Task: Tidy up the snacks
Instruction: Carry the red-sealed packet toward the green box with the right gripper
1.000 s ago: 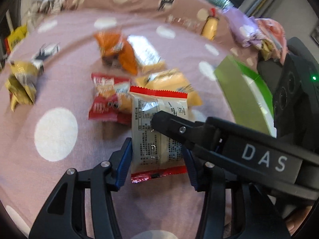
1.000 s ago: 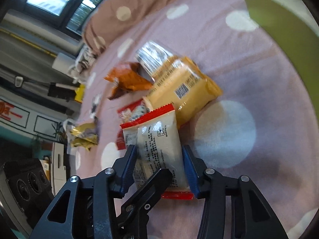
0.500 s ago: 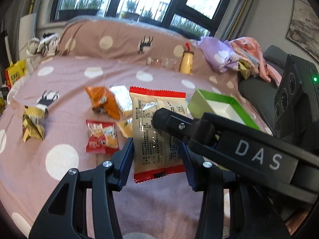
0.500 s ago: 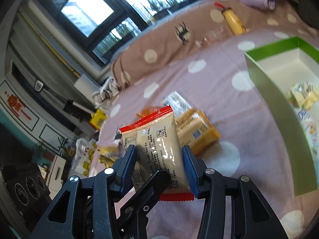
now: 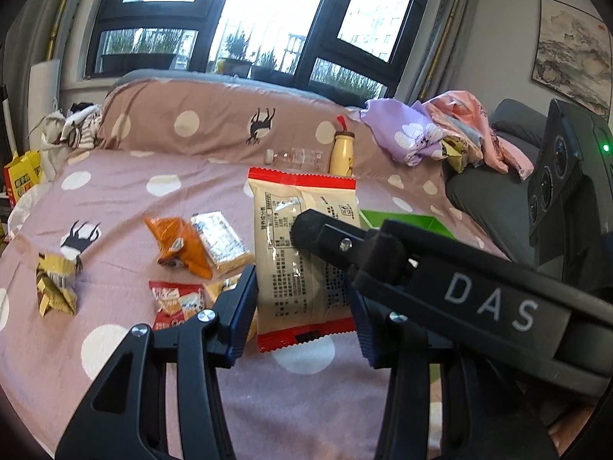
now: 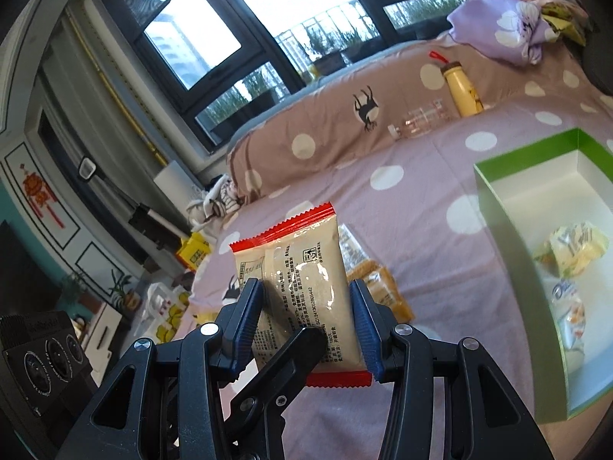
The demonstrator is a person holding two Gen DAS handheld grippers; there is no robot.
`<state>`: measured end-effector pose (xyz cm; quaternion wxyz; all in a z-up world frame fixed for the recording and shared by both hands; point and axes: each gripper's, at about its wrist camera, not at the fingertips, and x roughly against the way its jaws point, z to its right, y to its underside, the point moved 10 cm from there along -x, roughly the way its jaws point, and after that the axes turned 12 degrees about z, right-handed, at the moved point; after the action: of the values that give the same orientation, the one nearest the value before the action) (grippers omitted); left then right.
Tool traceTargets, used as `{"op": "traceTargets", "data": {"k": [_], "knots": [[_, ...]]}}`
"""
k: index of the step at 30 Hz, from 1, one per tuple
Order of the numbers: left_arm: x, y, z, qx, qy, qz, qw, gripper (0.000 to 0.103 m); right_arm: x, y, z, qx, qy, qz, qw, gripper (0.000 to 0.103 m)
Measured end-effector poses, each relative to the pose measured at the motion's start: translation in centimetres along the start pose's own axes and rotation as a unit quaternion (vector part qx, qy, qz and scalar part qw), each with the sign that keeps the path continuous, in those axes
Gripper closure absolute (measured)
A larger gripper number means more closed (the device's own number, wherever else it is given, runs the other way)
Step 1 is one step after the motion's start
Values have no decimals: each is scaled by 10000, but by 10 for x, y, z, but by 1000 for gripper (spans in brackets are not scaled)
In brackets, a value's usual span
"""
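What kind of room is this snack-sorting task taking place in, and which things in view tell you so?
Most likely a bedroom in a home. The snacks lie on a bed with a polka-dot cover, a matching long pillow runs across its far end, and crumpled clothes are heaped beside it below a large window.

I'm getting strong daylight through the windows [image 5: 268,30], blown out to white in both views. The bedspread [image 5: 115,199] is evenly lit with soft shadows. Fisheye bending curves the window frames (corners go black), and glare streaks the packet [image 6: 306,287].
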<state>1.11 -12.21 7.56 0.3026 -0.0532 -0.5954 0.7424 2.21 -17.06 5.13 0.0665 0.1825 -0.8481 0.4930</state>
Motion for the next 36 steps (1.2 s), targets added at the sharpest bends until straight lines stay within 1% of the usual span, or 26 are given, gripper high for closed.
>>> {"op": "traceTargets", "data": {"k": [3, 6, 9, 12, 15, 20, 25, 30, 35, 36], "knots": [[-1, -7, 9, -101, 1, 123, 9999, 59, 4, -10, 4, -71, -40, 101, 9999, 53], [-7, -12, 20, -203, 48, 132, 9997, 59, 6, -19, 12, -99, 35, 148, 9998, 53], [-15, -17, 32, -241, 169, 123, 9995, 59, 11, -31, 22, -108, 129, 244, 9996, 53], [-20, -21, 49, -426, 264, 156, 9986, 59, 19, -41, 34, -234, 149, 378, 9989, 53], [-30, -19, 65, -550, 402, 128, 9976, 60, 23, -49, 54, -344, 341, 449, 9978, 53], [-50, -9, 91, -715, 659, -89, 9952, 60, 31, -56, 88, -658, 621, 547, 9944, 53], [-64, -1, 123, -962, 955, -184, 9906, 60, 47, -64, 121, -987, 823, 751, 9889, 53], [-79, 10, 151, -1067, 1224, -368, 9860, 61, 59, -69, 154, -1291, 1079, 884, 9818, 53], [-91, 21, 177, -1258, 1515, -575, 9787, 61, 72, -71, 181, -1557, 1345, 1028, 9732, 53], [-94, 25, 182, -1282, 1597, -657, 9766, 61, 76, -70, 187, -1568, 1463, 1042, 9711, 53]]}}
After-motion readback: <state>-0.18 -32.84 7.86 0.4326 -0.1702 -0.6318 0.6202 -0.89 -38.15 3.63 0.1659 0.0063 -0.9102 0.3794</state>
